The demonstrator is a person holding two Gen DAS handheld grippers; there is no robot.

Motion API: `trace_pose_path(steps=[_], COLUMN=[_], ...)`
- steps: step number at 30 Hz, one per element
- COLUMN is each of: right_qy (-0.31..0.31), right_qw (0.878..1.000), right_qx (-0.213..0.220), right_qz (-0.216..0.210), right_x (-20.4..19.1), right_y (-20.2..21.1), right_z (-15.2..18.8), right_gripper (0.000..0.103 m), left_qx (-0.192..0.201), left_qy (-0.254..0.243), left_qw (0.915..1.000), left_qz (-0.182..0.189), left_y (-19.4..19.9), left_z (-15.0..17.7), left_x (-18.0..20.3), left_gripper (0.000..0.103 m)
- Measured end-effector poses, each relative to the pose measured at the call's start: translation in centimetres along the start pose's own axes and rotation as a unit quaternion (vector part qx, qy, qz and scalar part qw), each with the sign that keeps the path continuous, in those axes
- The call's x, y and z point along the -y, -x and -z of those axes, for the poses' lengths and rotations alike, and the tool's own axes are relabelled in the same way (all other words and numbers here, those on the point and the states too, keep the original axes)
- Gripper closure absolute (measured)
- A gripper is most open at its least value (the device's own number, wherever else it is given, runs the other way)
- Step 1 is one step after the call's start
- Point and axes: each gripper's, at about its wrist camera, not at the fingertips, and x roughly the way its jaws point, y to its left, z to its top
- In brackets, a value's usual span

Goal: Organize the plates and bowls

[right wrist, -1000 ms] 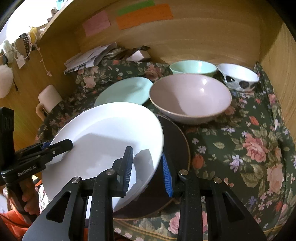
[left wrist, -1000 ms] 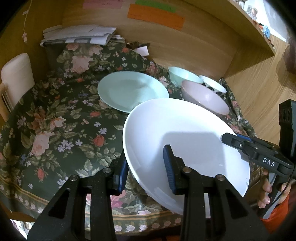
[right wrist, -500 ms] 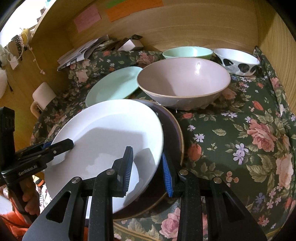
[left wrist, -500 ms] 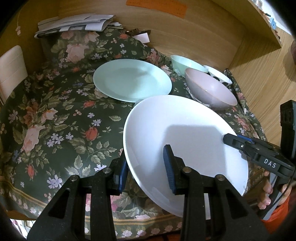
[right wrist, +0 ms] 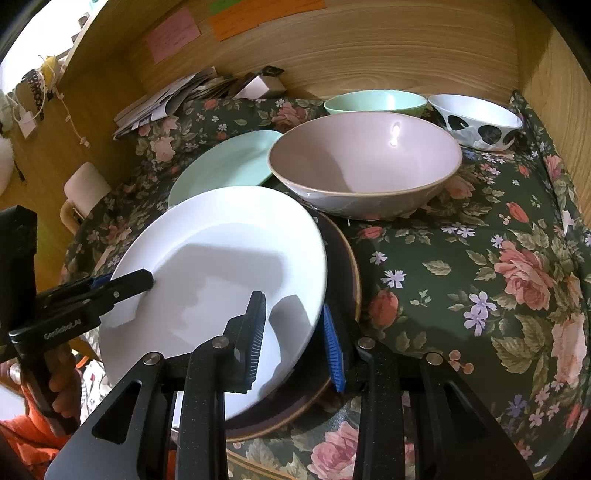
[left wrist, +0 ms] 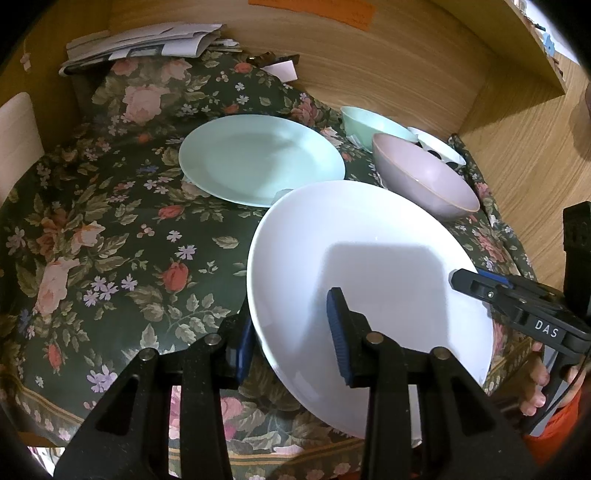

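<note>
White plate (left wrist: 369,266) held tilted over the near edge of the table, gripped from two sides; left gripper (left wrist: 291,332) grasps its left rim, one blue pad under the rim, the other on the upper face; right gripper (right wrist: 295,336) grasps the opposite rim the same way, one pad on the plate's face, the other beyond its edge. In the left wrist view the right gripper's finger (left wrist: 476,284) reaches onto the plate from the right; in the right wrist view the left gripper's finger (right wrist: 125,282) reaches onto it from the left. A hand (right wrist: 61,380) with an orange sleeve holds the left gripper's handle.

Beneath the white plate lies a dark brown plate (right wrist: 343,258) on the floral tablecloth (left wrist: 110,229); whether the two plates touch cannot be told. Just beyond, a pale pink bowl (right wrist: 365,162) stands upright on the cloth, its base near the brown plate's far edge; left of it a light green plate (left wrist: 258,158) lies flat. Behind the pink bowl stand a light green bowl (right wrist: 375,101) and a white bowl with black spots (right wrist: 476,118), side by side near the wooden back wall (right wrist: 369,48). A pile of papers (left wrist: 144,42) sits at the back left; coloured notes (right wrist: 258,14) are stuck on the wall.
</note>
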Motion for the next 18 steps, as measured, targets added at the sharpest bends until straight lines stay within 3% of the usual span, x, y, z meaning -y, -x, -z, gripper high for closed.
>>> trace_pose_path(steps=[18], right_qy=[-0.009], right_qw=[1.0], right_qx=[0.008], right_qz=[-0.002], right_x=[0.7], right_y=[1.6], right_z=[0.6], right_gripper=[0.077], left_qx=[-0.011], left_qy=[-0.025], left_qw=[0.9995], left_qz=[-0.018], left_y=[-0.7], left_z=[-0.5], left_x=[1.1], left_gripper=[0.063])
